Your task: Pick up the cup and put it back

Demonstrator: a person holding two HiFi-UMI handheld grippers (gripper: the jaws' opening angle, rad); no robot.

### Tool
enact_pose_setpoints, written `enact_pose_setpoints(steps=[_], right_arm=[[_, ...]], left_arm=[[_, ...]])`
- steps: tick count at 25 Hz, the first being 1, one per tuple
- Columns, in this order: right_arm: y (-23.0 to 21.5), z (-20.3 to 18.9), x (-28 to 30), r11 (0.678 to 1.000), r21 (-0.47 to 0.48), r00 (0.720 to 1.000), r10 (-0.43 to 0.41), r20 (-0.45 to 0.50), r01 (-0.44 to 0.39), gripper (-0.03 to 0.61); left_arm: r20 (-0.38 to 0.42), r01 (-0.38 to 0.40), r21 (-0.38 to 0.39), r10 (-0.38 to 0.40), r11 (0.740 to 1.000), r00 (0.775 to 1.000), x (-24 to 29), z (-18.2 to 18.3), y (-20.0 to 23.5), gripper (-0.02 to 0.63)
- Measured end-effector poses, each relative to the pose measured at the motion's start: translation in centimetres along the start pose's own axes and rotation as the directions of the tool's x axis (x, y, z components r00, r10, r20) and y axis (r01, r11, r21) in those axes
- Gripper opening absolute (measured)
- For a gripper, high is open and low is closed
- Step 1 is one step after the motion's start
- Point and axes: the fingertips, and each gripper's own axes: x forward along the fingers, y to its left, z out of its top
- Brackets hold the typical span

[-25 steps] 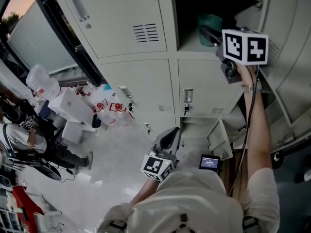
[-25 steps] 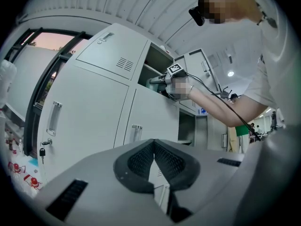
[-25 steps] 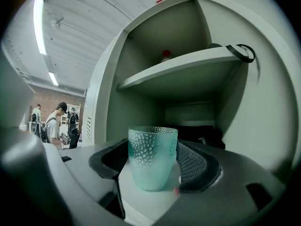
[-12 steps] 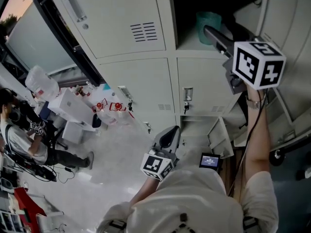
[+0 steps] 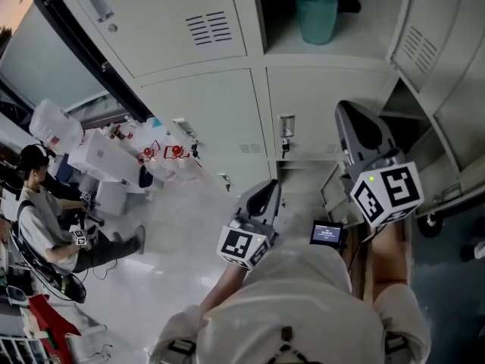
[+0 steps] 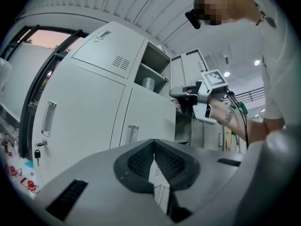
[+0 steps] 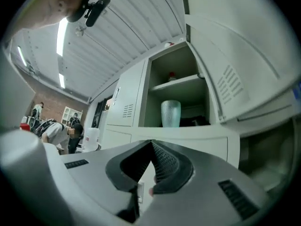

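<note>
A teal translucent cup [image 5: 316, 17] stands upright on the shelf of the open upper locker compartment; it also shows in the right gripper view [image 7: 170, 113] and small in the left gripper view [image 6: 148, 84]. My right gripper [image 5: 353, 112] hangs well below and in front of that compartment, apart from the cup. Its jaws have just been closing and now meet [image 7: 151, 143] with nothing between them. My left gripper [image 5: 270, 186] is held low near my body, pointing at the lower lockers, jaws together [image 6: 154, 143] and empty.
Grey metal lockers fill the wall. The upper compartment's door [image 5: 436, 44] swings open at the right, and a lower door [image 5: 333, 196] is open too. A small screen [image 5: 327, 233] sits by my chest. A person [image 5: 45, 218] sits far left beside boxes and bottles [image 5: 114, 158].
My right gripper has drawn back out of the locker compartment and dropped toward my body, leaving the cup on the shelf. The left gripper has stayed put.
</note>
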Motion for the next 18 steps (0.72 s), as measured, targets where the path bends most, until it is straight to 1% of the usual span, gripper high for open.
enact_pose_setpoints(steps=[4, 8, 11, 15, 18], right_arm=[[0.3, -6.0, -3.3, 0.998, 0.070, 0.997, -0.002, -0.076, 0.007, 0.025], [1.3, -10.2, -6.3, 0.995, 0.101, 0.994, -0.008, -0.110, 0.019, 0.025], [3.1, -13.4, -8.5, 0.984, 0.177, 0.989, 0.021, -0.144, 0.005, 0.025], [5.9, -16.3, -10.3, 0.969, 0.248, 0.989, 0.054, -0.135, -0.019, 0.025], [7.6, -17.8, -11.0, 0.965, 0.260, 0.988, 0.073, -0.138, -0.035, 0.025]], left_arm=[[-0.005, 0.004, 0.010, -0.004, 1.000, 1.000, 0.1, 0.1, 0.1, 0.008], [-0.009, 0.013, 0.016, -0.013, 1.000, 1.000, 0.5, -0.1, 0.0, 0.009], [-0.020, 0.023, 0.015, -0.023, 1.000, 1.000, 0.4, -0.6, -0.6, 0.009], [-0.033, 0.049, 0.014, -0.049, 0.999, 0.998, 0.3, -1.3, -1.6, 0.009], [-0.056, 0.070, 0.008, -0.069, 0.998, 0.996, 0.1, -2.2, -2.5, 0.008]])
